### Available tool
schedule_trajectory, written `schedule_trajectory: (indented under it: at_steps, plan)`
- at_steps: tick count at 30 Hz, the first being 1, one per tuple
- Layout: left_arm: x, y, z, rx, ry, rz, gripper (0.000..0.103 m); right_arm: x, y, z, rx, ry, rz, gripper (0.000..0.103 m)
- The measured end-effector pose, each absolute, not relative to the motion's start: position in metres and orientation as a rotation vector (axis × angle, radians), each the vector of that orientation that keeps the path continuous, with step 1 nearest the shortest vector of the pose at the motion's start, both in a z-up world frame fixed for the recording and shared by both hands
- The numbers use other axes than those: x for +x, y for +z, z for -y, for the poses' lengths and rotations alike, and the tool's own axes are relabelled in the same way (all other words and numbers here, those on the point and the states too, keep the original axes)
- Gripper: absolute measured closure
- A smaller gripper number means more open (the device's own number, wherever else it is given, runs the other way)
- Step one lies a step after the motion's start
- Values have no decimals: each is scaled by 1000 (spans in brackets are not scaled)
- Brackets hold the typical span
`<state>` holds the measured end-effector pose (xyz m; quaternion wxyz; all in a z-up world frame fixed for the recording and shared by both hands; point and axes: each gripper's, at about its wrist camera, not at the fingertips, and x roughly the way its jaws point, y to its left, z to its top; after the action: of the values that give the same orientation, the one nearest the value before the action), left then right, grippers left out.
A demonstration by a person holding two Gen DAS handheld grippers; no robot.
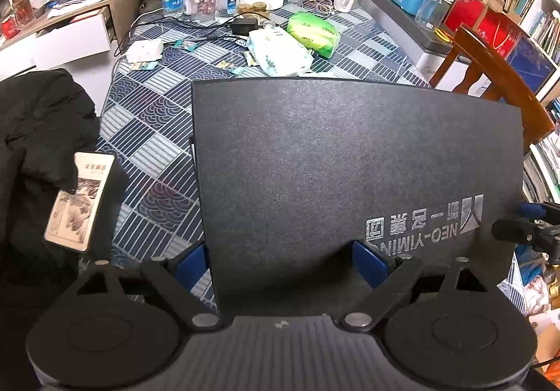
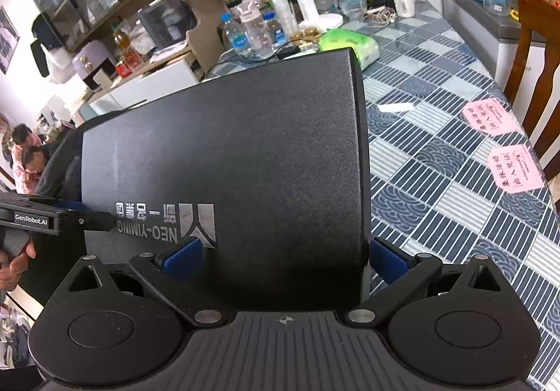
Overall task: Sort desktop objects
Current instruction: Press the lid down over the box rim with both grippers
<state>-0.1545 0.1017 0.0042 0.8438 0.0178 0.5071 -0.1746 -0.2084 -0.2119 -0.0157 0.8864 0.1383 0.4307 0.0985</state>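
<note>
Both hand-held grippers pinch black box; blocks table | tissue pack beyond

**Colours and patterns in front of you**

You hold a matte black box with silver lettering. Your gripper pads are blue on black arms. The tablecloth is a navy, grey and white patchwork of stripes and wave scales. On it you see pink cards, a lime-green tissue pack and a white one printed green.
</note>
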Motion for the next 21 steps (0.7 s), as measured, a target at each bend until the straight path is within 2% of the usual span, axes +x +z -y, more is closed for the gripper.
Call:
schedule_trajectory:
  at_steps: [21]
  plan:
    - [-128,-9,-85,27,-329,-1085,0,-165,-28,232,278,234,-869,1]
